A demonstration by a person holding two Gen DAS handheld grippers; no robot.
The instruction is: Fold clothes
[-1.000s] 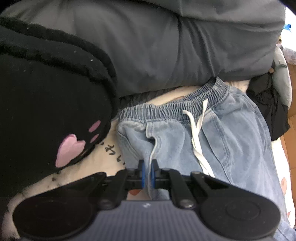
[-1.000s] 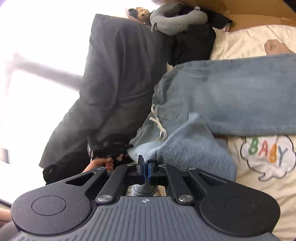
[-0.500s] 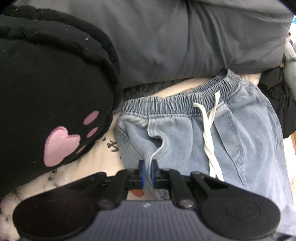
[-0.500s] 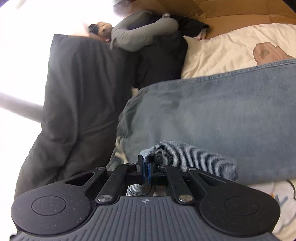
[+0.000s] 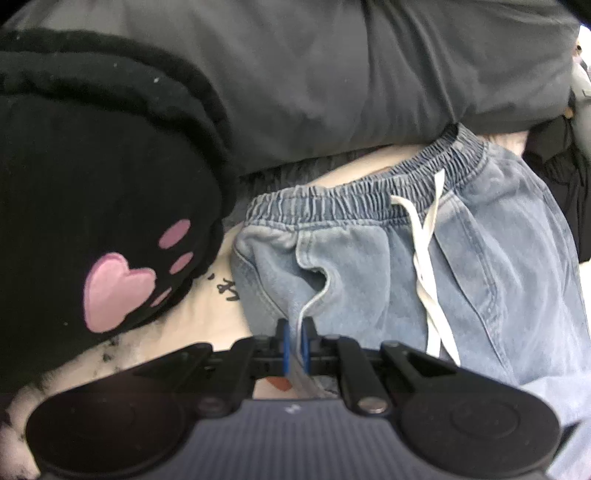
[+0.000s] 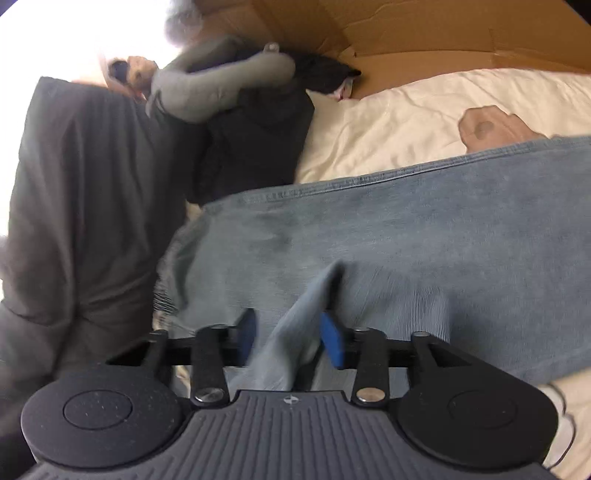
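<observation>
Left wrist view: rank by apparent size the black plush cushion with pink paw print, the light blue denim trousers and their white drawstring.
1. Black plush cushion, though nearness may inflate it.
2. Light blue denim trousers, a close second.
3. White drawstring.

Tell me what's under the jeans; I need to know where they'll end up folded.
A cream bedsheet with printed pictures lies under the jeans; a brown print disappears beneath their edge. The rest of the sheet under them is covered.

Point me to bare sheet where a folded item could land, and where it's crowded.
Best patch: cream sheet between the jeans edge and the cardboard. A narrow strip lies between the black paw-print plush and the jeans. Crowded: grey duvet, black clothing, grey plush.
</observation>
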